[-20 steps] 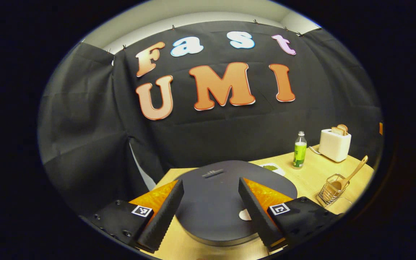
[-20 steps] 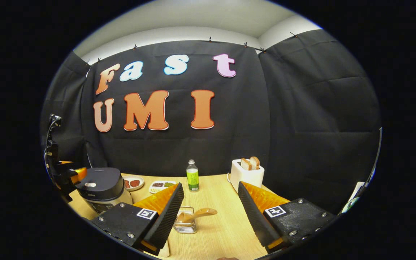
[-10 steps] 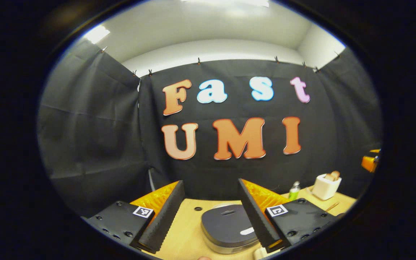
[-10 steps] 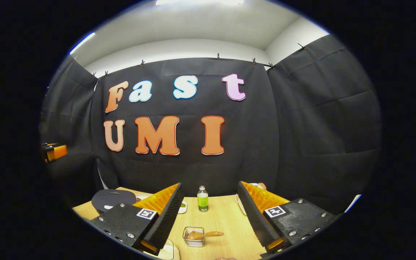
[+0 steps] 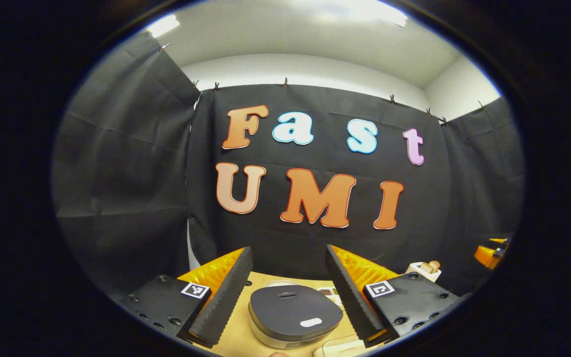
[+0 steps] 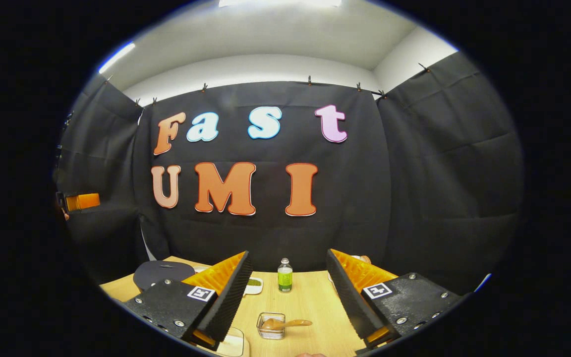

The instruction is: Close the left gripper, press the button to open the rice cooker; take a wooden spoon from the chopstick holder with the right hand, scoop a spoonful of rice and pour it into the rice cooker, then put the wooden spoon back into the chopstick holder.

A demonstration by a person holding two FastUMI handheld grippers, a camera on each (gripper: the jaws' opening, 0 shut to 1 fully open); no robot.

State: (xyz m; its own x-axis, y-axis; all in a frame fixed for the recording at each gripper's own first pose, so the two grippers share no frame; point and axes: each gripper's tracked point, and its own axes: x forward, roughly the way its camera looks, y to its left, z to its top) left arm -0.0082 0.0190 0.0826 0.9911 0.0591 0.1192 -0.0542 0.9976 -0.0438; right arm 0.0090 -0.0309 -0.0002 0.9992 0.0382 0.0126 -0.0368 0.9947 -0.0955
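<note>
1. The left hand-held gripper (image 5: 288,282) is being held high above the table (image 5: 238,332), its fingers spread wide and gripping nothing; the rice cooker (image 5: 293,317), lid down, is being framed between them in the left gripper view.
2. The right hand-held gripper (image 6: 288,287) is likewise being carried wide apart and empty over the table.
3. In the right gripper view, the wooden spoon (image 6: 283,324) is being kept in the wire chopstick holder (image 6: 271,326), its handle leaning to the right, on the table between the fingers.
4. A green-labelled bottle (image 6: 285,275) is being shown upright farther back, well apart from the holder, with the rice cooker at the far left of the table.
5. A white toaster (image 5: 422,269) with bread is being glimpsed behind the left gripper's right finger.
</note>
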